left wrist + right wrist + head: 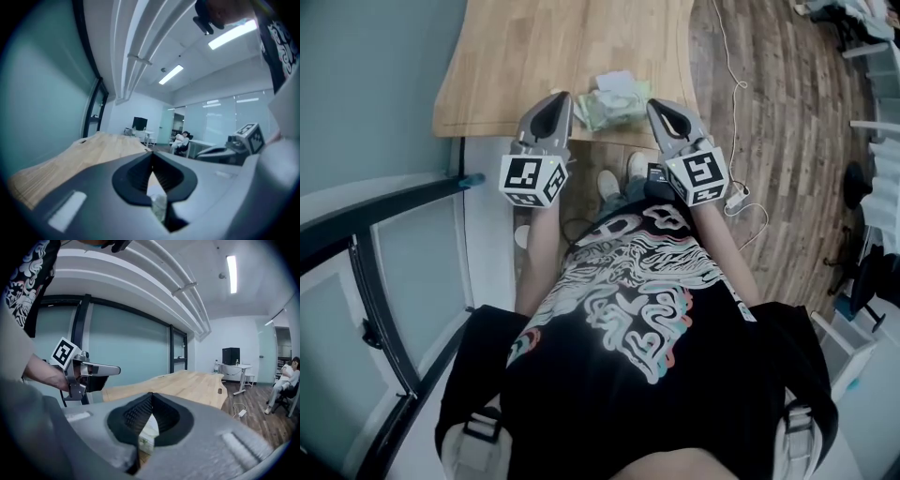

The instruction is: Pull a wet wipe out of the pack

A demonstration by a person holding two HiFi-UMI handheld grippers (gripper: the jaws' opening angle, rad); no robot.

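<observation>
The wet wipe pack (605, 108), pale green, lies on the wooden table (516, 66) near its front edge. A crumpled white wipe (617, 82) rests on top of it. My left gripper (562, 97) hovers just left of the pack, my right gripper (654, 106) just right of it, both raised above the table. In the left gripper view the jaws meet at the tips (152, 153) with nothing pinched. The right gripper (151, 393) is likewise shut and empty; a bit of the pack (149, 437) shows below through the gap behind its tips.
The table's front edge runs right under both grippers. A white cable with an adapter (737, 195) lies on the wood floor at right. A glass partition with a dark rail (384, 211) stands at left. Far off, a person sits in a chair (286, 380) by a desk.
</observation>
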